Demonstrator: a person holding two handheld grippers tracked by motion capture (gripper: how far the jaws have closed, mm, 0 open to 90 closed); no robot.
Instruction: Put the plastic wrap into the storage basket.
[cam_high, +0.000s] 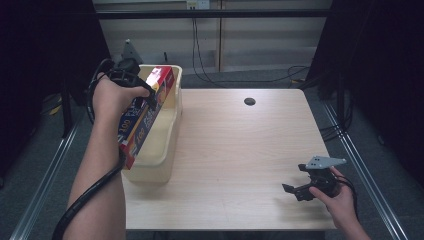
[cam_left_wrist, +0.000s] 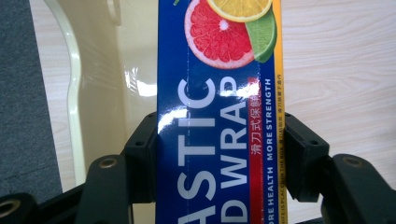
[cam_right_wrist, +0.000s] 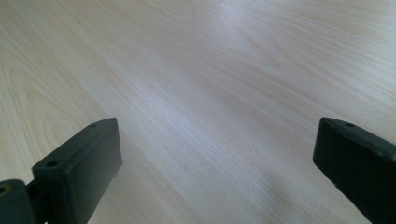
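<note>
Plastic wrap box (cam_high: 146, 114) in play, long, blue and red, citrus printed on its face. Largest first: pale wooden table (cam_high: 240, 150), a dark round hole (cam_high: 249, 101) near its far edge. Next, cream plastic bin (cam_high: 167, 127) at the table's left side, seemingly bare inside as far as visible. Then the box itself, tilted over the bin, far end above the bin's far rim, near end sticking out past its left wall; apparently not yet resting inside. Left gripper (cam_left_wrist: 219, 154) clamped across the box's width, one jaw on each long edge. Right gripper (cam_high: 305, 189) smallest and idle, low over the near right of the table, well apart from bin and box, jaws spread wide on nothing. Judged from this: pickup done, carry to the bin mostly done; lowering, release and withdrawal of the hand left.
</note>
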